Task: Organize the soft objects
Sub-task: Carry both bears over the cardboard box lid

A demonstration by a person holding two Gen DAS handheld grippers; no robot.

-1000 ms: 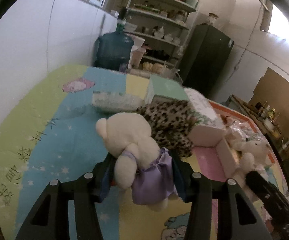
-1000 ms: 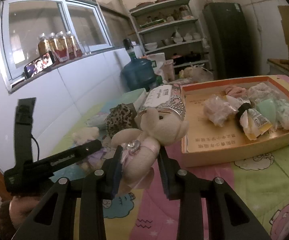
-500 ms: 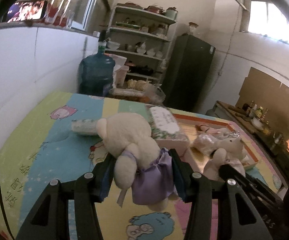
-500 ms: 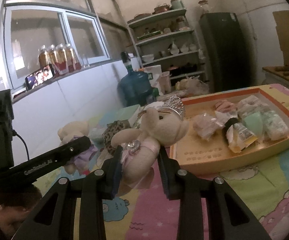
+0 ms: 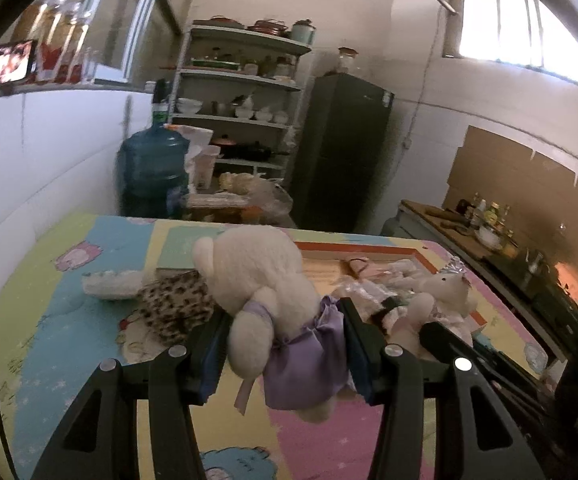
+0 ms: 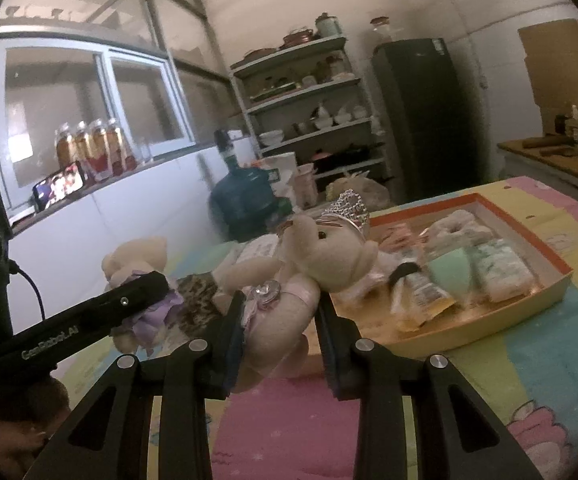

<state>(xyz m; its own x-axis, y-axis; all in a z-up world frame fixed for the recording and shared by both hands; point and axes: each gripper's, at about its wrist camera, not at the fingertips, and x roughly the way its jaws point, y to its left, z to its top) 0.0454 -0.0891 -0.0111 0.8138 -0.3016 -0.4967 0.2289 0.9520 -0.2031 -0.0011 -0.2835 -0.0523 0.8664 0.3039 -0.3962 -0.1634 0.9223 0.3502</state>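
Each tool is clamped on a plush, lifted clear of the worktop [image 5: 89, 328] for carrying: the left tool [image 5: 285, 344] grips the purple-skirted bear [image 5: 265, 292] mid-frame, the right tool [image 6: 279, 320] the tiara bear [image 6: 309, 264], near the orange-rimmed tray [image 6: 529, 240] at right.

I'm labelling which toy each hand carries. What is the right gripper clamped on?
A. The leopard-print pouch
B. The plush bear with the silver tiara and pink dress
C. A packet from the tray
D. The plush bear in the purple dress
B: in the right wrist view the right gripper pinches the body of the tiara bear, held above the table, while the purple-dress bear sits in the left gripper.
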